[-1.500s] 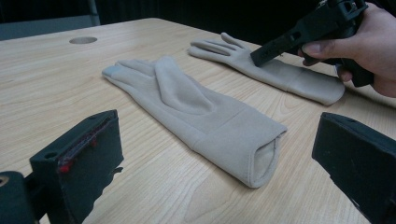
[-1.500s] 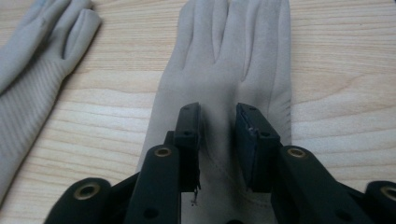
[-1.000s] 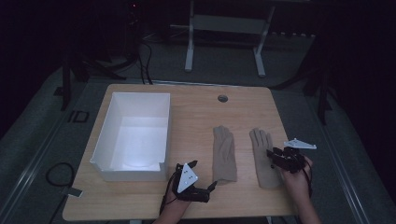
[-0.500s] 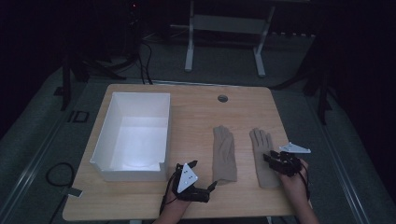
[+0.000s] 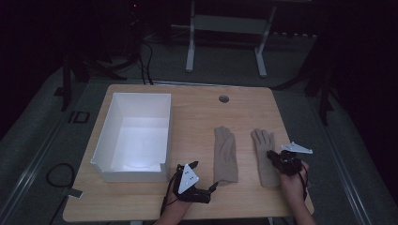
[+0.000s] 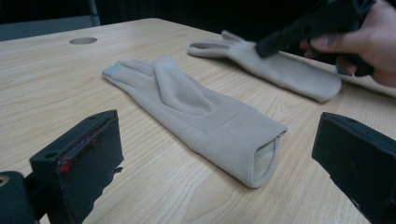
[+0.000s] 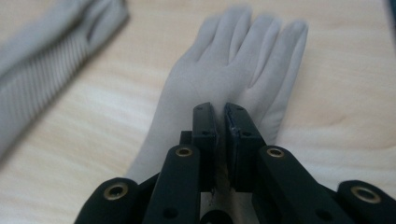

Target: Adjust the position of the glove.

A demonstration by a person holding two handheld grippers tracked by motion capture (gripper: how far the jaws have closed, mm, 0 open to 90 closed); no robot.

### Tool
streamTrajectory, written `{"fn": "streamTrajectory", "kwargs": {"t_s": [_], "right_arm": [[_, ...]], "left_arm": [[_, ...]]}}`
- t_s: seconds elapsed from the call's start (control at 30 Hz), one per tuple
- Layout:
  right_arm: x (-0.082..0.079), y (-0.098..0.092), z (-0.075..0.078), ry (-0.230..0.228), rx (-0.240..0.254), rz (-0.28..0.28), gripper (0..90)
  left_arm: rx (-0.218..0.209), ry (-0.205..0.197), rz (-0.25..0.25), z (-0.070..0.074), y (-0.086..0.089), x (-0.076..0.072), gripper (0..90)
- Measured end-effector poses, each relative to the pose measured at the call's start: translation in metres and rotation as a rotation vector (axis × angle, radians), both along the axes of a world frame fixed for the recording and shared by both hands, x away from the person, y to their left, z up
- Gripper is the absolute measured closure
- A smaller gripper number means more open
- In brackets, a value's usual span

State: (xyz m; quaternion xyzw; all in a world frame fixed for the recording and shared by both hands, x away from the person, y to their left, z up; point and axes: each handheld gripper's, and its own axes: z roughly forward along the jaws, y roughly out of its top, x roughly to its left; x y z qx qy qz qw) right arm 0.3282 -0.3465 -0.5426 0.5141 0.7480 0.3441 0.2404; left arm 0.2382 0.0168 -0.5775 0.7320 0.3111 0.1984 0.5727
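The left gripper (image 5: 211,187) rests low with jaws spread wide, while the right gripper (image 7: 220,122) has jaws pressed together.

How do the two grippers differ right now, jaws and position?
The left gripper has its jaws wide apart, empty, near the cuff of the left glove. The right gripper has its jaws closed together, over the palm of the right glove. Both are black, hand-held and low over the table.
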Motion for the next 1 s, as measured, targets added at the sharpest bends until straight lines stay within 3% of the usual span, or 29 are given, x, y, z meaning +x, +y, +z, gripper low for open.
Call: {"fn": "streamTrajectory", "kwargs": {"t_s": [0.17,0.23,0.57,0.77,1.0], "right_arm": [[0.0,0.002,0.028,-0.06,0.066,-0.061,83.6],[0.0,0.006,0.039,-0.083,0.066,-0.067,83.7],[0.004,0.043,0.077,-0.131,0.102,-0.046,83.7],[0.007,0.078,0.089,-0.132,0.148,-0.014,83.7],[0.015,0.119,0.087,-0.104,0.169,0.026,83.6]], "left_arm": [[0.001,0.0,0.0,0.0,0.0,0.0,2.0],[0.001,0.0,0.0,0.0,0.0,0.0,2.0],[0.003,-0.002,0.001,0.0,0.0,0.0,2.0],[0.002,-0.004,0.0,0.0,0.0,0.0,2.0],[-0.002,-0.004,-0.005,0.0,0.001,0.0,2.0]]}}
